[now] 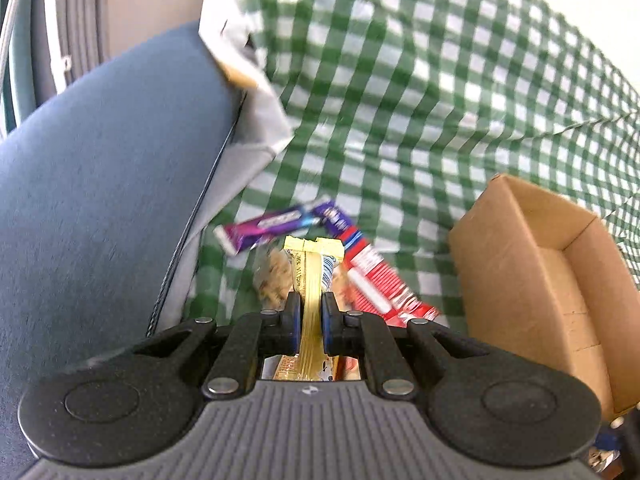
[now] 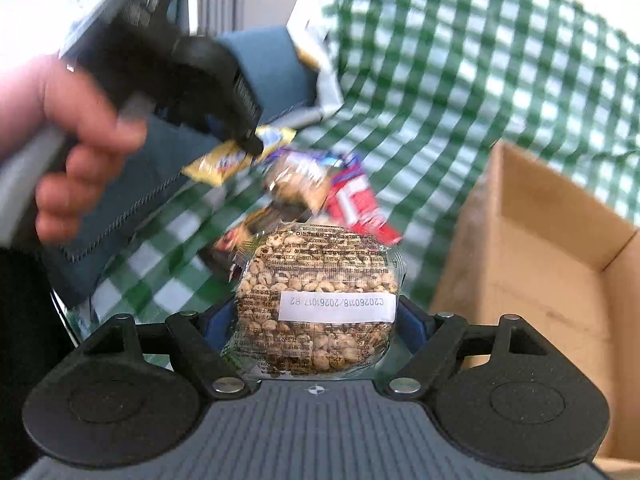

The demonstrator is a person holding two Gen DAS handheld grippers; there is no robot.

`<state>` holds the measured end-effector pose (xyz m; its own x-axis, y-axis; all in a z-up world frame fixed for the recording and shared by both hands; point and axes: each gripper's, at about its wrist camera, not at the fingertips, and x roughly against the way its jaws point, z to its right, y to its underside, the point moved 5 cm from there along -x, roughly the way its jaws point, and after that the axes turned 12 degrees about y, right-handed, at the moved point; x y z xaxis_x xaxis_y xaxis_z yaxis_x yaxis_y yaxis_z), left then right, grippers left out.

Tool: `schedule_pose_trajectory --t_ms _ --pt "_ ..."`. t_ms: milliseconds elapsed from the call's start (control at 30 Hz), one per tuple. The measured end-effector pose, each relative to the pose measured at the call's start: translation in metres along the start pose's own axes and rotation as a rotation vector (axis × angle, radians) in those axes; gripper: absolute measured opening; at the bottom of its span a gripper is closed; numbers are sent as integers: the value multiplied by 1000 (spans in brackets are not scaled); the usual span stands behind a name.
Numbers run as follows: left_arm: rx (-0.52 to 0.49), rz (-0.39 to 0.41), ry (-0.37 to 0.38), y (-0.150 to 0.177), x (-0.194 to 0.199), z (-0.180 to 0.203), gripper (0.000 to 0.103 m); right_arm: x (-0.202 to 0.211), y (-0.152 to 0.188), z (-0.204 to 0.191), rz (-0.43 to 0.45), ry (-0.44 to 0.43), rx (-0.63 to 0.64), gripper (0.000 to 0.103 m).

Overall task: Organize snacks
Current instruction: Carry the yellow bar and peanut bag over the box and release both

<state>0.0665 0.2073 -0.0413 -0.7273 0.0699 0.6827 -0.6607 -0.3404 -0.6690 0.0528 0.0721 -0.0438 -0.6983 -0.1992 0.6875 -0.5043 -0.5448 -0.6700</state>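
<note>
My left gripper (image 1: 311, 300) is shut on a gold-wrapped snack bar (image 1: 314, 280), held above the green checked cloth (image 1: 400, 80). It also shows in the right wrist view (image 2: 256, 144), with the gold bar (image 2: 216, 166) in its fingers. My right gripper (image 2: 318, 316) is shut on a clear pack of puffed-grain snack (image 2: 316, 300) with a white label. Below lie a red packet (image 1: 376, 280), a purple bar (image 1: 272, 226) and a nut snack (image 1: 274, 280). An open cardboard box (image 1: 560, 280) stands to the right; it also shows in the right wrist view (image 2: 540, 260).
A blue-grey cushion or chair back (image 1: 100, 200) fills the left. A white bag or paper (image 1: 248, 80) lies at its top edge. More loose snacks (image 2: 352, 196) lie in a pile on the cloth between the cushion and the box.
</note>
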Motion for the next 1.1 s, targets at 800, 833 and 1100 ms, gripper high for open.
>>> schedule_pose_trajectory --t_ms 800,833,1100 --pt "-406 261 295 41 24 184 11 34 36 187 120 483 -143 82" --pt "-419 270 313 45 25 192 11 36 40 194 117 497 -154 82" --pt "-482 295 366 70 24 223 11 35 60 227 78 529 -206 82"
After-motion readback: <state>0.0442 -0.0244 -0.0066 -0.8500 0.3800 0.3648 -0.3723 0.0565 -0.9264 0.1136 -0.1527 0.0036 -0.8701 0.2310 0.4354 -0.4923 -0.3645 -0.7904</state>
